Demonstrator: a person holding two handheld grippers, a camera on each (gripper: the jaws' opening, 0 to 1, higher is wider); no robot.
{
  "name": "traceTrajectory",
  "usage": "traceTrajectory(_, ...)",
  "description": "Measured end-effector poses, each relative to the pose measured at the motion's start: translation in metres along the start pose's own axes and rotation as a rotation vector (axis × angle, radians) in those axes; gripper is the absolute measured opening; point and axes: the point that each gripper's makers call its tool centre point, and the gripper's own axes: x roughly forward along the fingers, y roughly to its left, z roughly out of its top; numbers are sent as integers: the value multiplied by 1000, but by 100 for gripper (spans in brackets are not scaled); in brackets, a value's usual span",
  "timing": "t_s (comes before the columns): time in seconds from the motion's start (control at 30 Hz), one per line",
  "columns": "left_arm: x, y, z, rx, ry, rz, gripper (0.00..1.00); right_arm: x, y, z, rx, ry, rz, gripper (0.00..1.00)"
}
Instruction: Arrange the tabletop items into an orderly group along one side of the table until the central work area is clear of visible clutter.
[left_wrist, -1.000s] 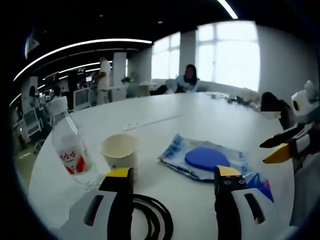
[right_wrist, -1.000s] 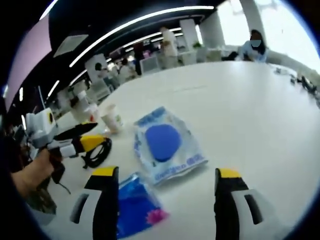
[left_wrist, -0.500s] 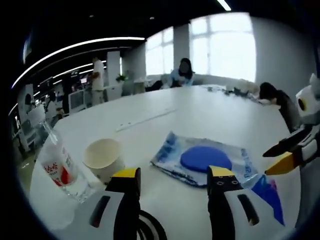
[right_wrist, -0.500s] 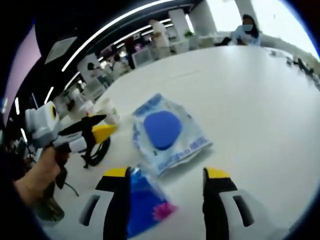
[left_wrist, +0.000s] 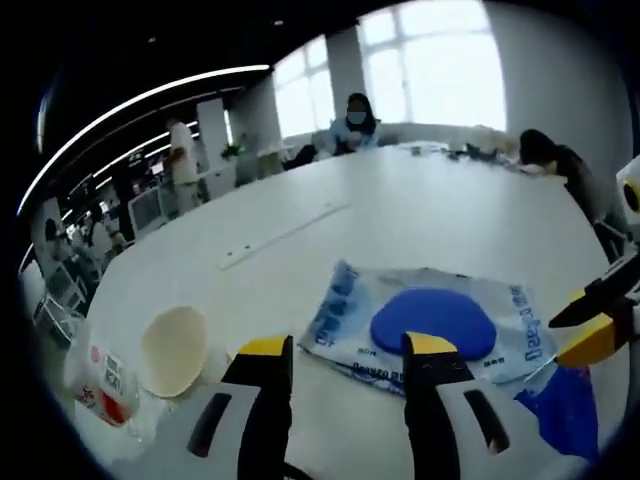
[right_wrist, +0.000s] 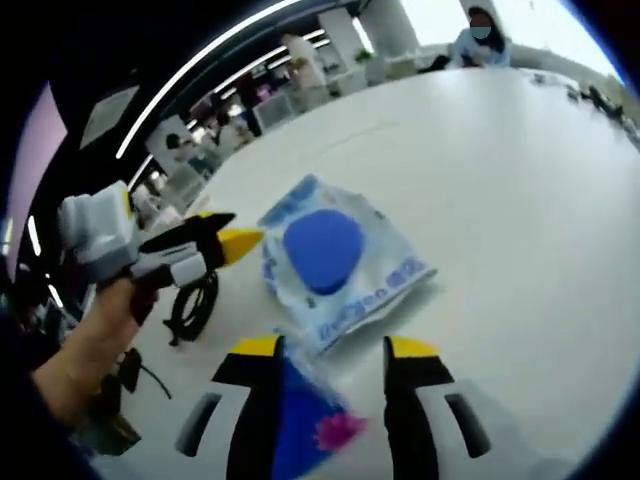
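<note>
On a broad white table (left_wrist: 430, 225), the right gripper (right_wrist: 334, 350) has narrowed its jaws over the past second around a small blue packet (right_wrist: 300, 425). The packet's corner now lies between the yellow tips at 6 o'clock in the right gripper view, though whether the pads actually pinch it cannot be told. The left gripper (left_wrist: 338, 348) has likewise drawn its jaws closer, leaving a moderate gap with nothing between them. Its camera has pushed forward, so the wet-wipe pack (left_wrist: 430, 325) with its blue oval lid now sits just beyond its tips at 5 o'clock. The paper cup (left_wrist: 175, 350) and the water bottle (left_wrist: 98, 375) have slid to 8 o'clock in that view. That is the camera's motion, not theirs.

By the look of it, the sorting has barely begun: wipes, packet, cup and bottle lie spread over the working area, and the right hand seems about to lift the first piece.

From the left gripper view come the cup's open mouth, the bottle's red label and people seated at the far edge near 12 o'clock. From the right gripper view come a coiled black cable (right_wrist: 195, 305) at 9 o'clock, lying under the left tool, and the person's hand (right_wrist: 95, 340) gripping that tool.
</note>
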Motion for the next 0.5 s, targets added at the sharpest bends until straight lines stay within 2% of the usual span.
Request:
traceTrajectory(0.23, 20, 9, -3, 5, 33, 26, 39, 3, 1, -2, 25, 4, 15, 34)
traceTrajectory(0.3, 25, 9, -9, -58, 77, 28, 36, 4, 2, -2, 30, 7, 23, 33)
traceTrajectory(0.37, 30, 12, -8, -78, 73, 38, 35, 5, 3, -2, 37, 8, 27, 33)
traceTrajectory(0.5, 36, 13, -11, -101, 101, 34, 33, 9, 5, -4, 53, 17, 39, 33)
